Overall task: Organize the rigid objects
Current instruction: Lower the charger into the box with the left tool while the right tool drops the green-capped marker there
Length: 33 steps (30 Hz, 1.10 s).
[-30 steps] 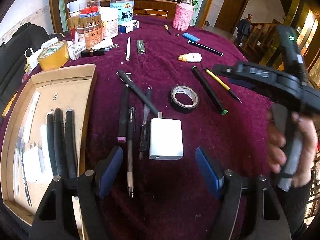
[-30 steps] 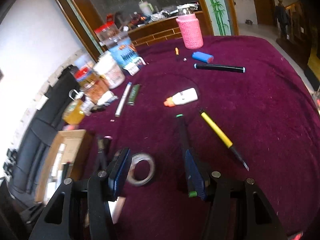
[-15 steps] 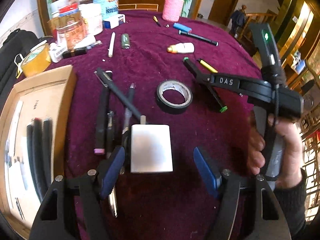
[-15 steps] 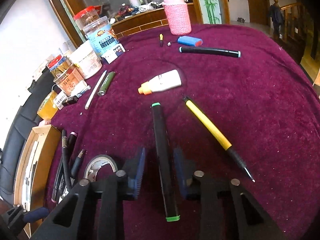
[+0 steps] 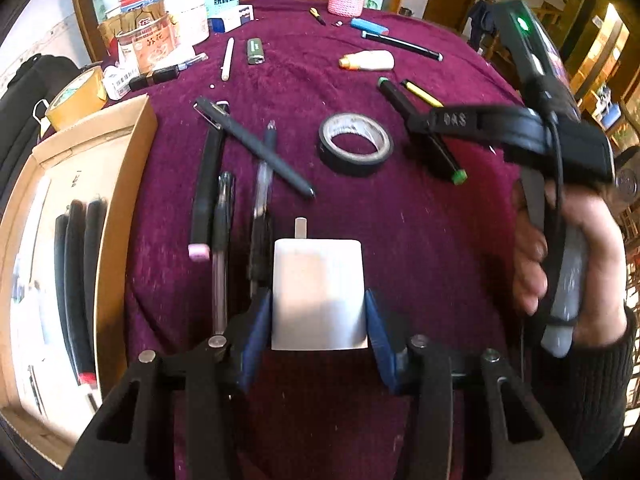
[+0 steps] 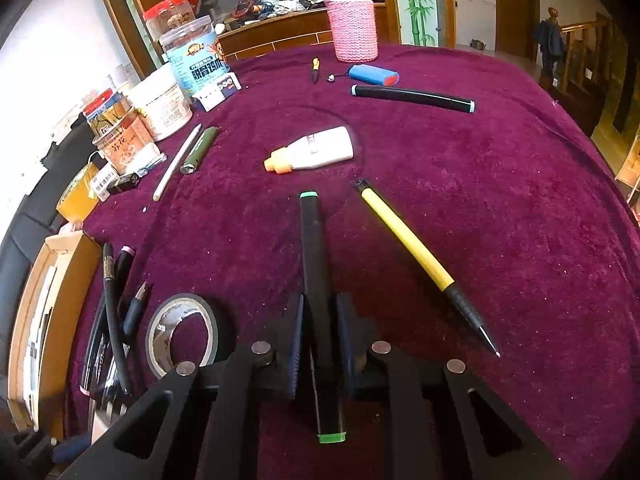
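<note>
closing since a second ago: left gripper pinching white charger, right gripper pinching black marker beside tape roll; both pickups begun.

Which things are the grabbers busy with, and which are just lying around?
Busy with:
- white charger, between the left gripper's closing fingers
- green-capped black marker, between the right gripper's closing fingers
- cardboard box, probably where things go

Just lying around:
- tape roll
- yellow pen
- white bottle
- pink knitted jar
</note>
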Motion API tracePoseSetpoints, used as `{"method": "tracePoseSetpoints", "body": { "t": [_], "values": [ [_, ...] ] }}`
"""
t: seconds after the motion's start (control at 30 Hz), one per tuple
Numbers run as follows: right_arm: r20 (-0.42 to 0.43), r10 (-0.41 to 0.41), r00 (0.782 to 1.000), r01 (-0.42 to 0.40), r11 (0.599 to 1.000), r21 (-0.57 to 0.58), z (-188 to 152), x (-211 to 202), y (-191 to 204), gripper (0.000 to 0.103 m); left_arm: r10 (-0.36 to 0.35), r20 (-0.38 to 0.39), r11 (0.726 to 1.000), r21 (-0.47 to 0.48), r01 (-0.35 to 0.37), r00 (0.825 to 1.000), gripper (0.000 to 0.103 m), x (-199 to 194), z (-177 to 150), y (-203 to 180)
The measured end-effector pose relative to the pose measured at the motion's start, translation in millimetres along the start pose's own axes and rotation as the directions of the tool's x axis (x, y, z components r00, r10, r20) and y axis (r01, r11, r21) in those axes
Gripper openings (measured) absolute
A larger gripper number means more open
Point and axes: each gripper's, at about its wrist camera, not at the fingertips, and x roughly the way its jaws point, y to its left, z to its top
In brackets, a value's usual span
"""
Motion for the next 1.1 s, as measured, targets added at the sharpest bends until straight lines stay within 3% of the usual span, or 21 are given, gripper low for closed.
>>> {"method": "tracePoseSetpoints", "body": {
  "t": [0.13,0.3,0.63,0.87,1.1],
  "values": [
    [-0.002,-0.004,1.000,0.004,1.000,-0.009,-2,-1,1,0.016,0.005,-0.027,1.000,-0.010,-0.006,1.000,0.046,13,1,1],
    [-0.031,0.027,0.999,-0.027,1.000,0.016,-14,-11,0,0.016,0.017,0.024,1.000,-0.019,-0.017,1.000,0.046,9,-8,1],
    [-0.046,0.080,0.996,-0.079,0.996,0.036,-84,-55,25,0.015,-0.163,0.015,0.982,-0.093,0.163,0.987,0.046,-15,-40,16],
    [-0.011,0.160,0.987,-0.159,0.987,0.018,-116,-80,53,0.015,-0.222,0.061,0.963,-0.141,0.229,0.973,0.046,-45,-56,36],
    [0.080,0.287,0.955,-0.281,0.957,-0.069,-112,-124,108,0.016,-0.235,0.168,0.942,-0.202,0.267,0.957,0.046,-97,-65,76]
  ]
}}
